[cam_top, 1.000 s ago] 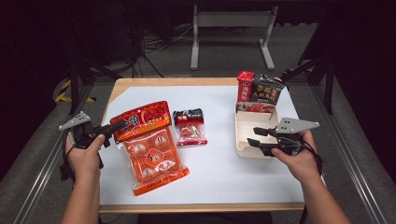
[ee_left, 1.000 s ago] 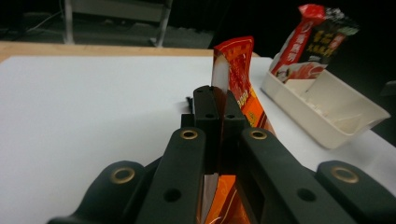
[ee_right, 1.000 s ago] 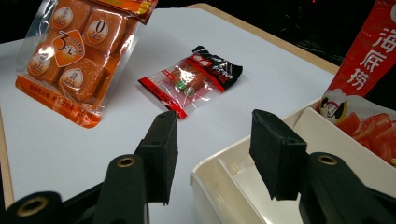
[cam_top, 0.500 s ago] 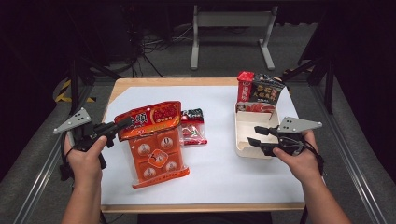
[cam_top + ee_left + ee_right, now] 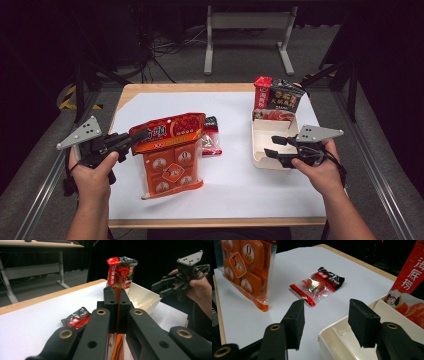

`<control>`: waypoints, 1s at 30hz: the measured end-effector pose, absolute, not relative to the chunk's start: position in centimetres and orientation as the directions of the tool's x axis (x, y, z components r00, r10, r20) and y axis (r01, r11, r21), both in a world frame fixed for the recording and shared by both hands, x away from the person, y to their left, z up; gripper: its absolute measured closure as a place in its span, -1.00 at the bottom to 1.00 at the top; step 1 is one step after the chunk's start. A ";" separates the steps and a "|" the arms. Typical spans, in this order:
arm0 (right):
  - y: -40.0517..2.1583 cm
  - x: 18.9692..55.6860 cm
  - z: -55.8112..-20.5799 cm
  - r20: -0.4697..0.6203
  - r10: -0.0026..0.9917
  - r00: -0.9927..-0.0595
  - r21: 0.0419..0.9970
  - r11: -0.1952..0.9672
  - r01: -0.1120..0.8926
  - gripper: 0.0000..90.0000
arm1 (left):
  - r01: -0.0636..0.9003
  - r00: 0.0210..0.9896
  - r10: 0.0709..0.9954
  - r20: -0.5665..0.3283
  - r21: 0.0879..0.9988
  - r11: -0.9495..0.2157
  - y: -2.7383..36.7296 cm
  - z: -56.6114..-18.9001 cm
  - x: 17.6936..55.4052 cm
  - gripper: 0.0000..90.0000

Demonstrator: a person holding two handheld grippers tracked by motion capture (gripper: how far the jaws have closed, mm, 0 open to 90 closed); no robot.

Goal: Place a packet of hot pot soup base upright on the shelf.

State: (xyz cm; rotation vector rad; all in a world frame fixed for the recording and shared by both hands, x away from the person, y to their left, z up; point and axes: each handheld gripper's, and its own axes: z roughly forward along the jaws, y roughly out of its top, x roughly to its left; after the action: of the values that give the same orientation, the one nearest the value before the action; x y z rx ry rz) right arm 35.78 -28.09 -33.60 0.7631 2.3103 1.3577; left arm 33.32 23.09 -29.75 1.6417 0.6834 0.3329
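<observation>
Orange, the big snack bag [image 5: 170, 152] hangs above the white table [image 5: 240, 185], its top edge pinched tight in the left claw [image 5: 142, 134]; its bottom corner seems barely off the sheet. The right claw [image 5: 270, 146], jaws apart and just widening with nothing between them, hovers at the cream tray [image 5: 265, 131]. A small red packet [image 5: 211, 136] lies just behind the bag.

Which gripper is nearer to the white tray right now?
Right. The right gripper is open with its jaws at the white tray's near corner; the left gripper, across the table, is shut on the orange bag's top.
</observation>
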 end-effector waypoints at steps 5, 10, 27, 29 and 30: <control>-27.9 35.8 -33.7 -0.027 0.604 -0.797 0.876 0.398 0.272 0.06 | 0.214 0.801 0.584 -0.133 0.974 -0.071 22.6 -29.2 32.8 1.00; -27.6 35.9 -33.6 -0.010 0.596 -0.803 0.880 0.387 0.275 -0.02 | 0.183 0.820 0.563 -0.099 0.979 -0.095 21.8 -28.4 32.0 1.00; -24.7 36.3 -33.5 -0.009 0.533 -0.846 0.914 0.348 0.210 -0.29 | 0.126 0.834 0.549 -0.053 0.987 -0.098 21.0 -27.3 31.2 1.00; -24.4 36.5 -33.5 -0.020 0.524 -0.852 0.913 0.357 0.198 -0.31 | 0.120 0.835 0.547 -0.050 0.988 -0.093 20.9 -27.2 31.2 1.00; -24.2 36.6 -33.5 -0.021 0.520 -0.854 0.912 0.360 0.197 -0.33 | 0.116 0.836 0.547 -0.050 0.989 -0.088 20.9 -27.2 31.2 1.00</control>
State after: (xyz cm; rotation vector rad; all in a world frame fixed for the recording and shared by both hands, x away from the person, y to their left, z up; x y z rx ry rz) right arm 36.57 -24.16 -33.55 0.6336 2.3201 1.4920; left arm 31.22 20.86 -27.17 1.6409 0.5278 0.3877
